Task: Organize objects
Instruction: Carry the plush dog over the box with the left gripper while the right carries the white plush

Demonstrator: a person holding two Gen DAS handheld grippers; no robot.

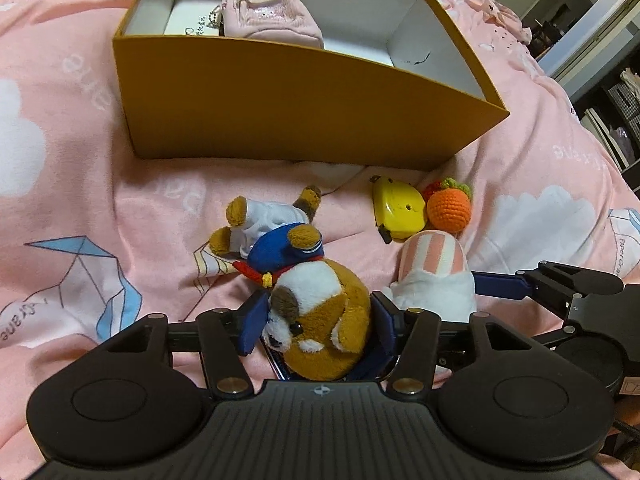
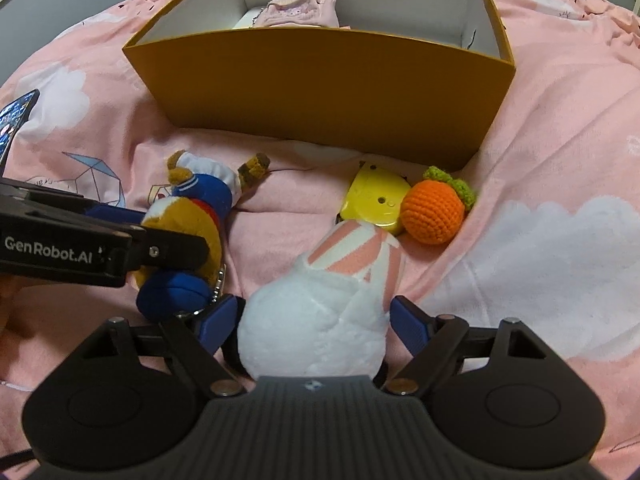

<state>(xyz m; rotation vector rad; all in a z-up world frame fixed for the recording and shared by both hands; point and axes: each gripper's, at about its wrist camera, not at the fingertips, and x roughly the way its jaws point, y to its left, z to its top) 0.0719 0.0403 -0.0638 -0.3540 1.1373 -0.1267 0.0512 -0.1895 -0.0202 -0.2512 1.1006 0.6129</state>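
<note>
The left gripper [image 1: 318, 332] is clamped on the head of the plush dog [image 1: 316, 308], whose body trails forward toward the orange box [image 1: 300, 108]; the right gripper [image 2: 316, 328] squeezes the white bunny plush [image 2: 320, 320], its striped ears also pointing boxward. The box lies straight ahead of both, open top facing up, nearer neither arm clearly. Its floor is largely hidden by the near wall; a pink pouch [image 1: 272, 16] shows inside. A yellow toy [image 2: 374, 200] and crocheted orange [image 2: 434, 212] wait on the pink bedsheet [image 1: 80, 208].
</note>
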